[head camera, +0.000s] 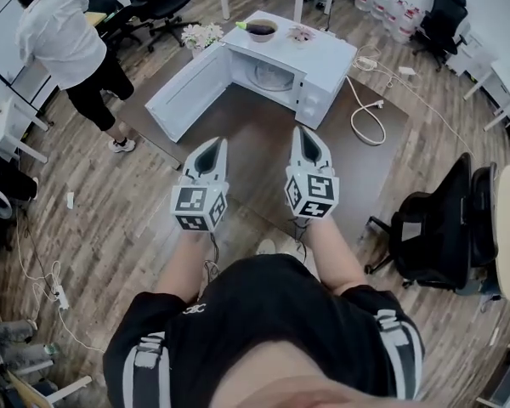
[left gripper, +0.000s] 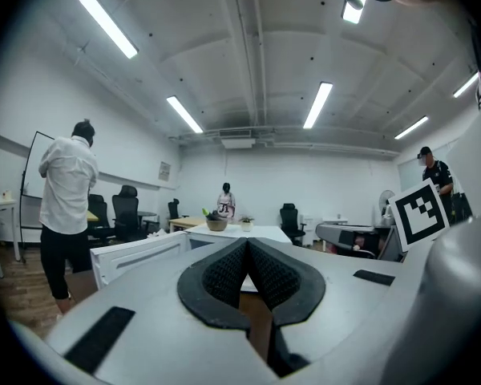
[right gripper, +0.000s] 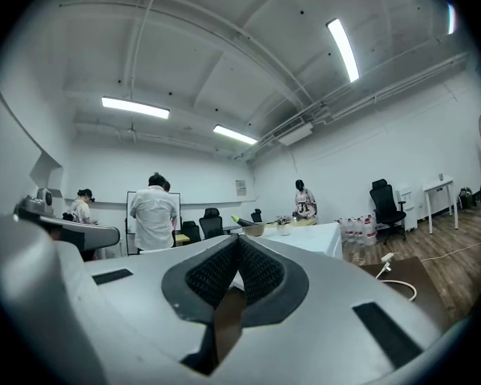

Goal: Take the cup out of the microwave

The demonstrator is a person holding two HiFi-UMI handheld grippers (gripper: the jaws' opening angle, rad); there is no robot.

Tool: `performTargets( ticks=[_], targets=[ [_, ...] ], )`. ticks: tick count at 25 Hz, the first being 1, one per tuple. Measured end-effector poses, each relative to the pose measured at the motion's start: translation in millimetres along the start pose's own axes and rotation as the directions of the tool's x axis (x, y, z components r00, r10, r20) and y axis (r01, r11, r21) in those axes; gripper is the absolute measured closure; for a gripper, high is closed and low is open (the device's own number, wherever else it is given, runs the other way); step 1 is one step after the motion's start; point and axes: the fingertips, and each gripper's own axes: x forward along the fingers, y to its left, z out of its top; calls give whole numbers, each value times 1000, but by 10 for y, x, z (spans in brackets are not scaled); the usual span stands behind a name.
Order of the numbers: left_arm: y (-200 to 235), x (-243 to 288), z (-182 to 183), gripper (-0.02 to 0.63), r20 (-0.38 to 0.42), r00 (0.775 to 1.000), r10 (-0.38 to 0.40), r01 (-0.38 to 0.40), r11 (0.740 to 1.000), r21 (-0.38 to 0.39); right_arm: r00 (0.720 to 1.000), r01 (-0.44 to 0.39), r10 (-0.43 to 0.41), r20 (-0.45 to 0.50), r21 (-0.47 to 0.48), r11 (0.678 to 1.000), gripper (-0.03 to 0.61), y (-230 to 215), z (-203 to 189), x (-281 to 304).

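The white microwave (head camera: 310, 70) stands on a dark brown table (head camera: 263, 155), with its door (head camera: 187, 96) swung open to the left. In its cavity I see only the round glass turntable (head camera: 272, 76); I cannot make out a cup. Both grippers are held level in front of the table and point at the microwave, well short of it. My left gripper (head camera: 214, 145) (left gripper: 247, 243) is shut with nothing in it. So is my right gripper (head camera: 305, 132) (right gripper: 236, 239). From the left gripper view the open door (left gripper: 140, 255) shows beyond the jaws.
A bowl (head camera: 262, 30) and a small plant (head camera: 303, 33) sit on top of the microwave, with flowers (head camera: 202, 34) beside it. A white cable (head camera: 365, 117) loops over the table's right side. A person in a white shirt (head camera: 64, 45) stands far left; a black chair (head camera: 433, 228) is at right.
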Motion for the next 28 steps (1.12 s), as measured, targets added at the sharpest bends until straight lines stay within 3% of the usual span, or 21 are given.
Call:
performTargets(
  ticks=[6,15,28],
  targets=[
    [75,657,-25,612,-24,999,-44,44,999,1,999,34,-34,-7,4,999,578,-307,-22,450],
    [133,1239,-92,612,-42,994,-105,106,994,1,995,95,-95,-17,-3,995,578,-625,-78,664],
    [485,2031,-120,612,-45,964,-262,263,964,27,969,247,-247,-20,15,969,578,-738,-161,1147]
  ],
)
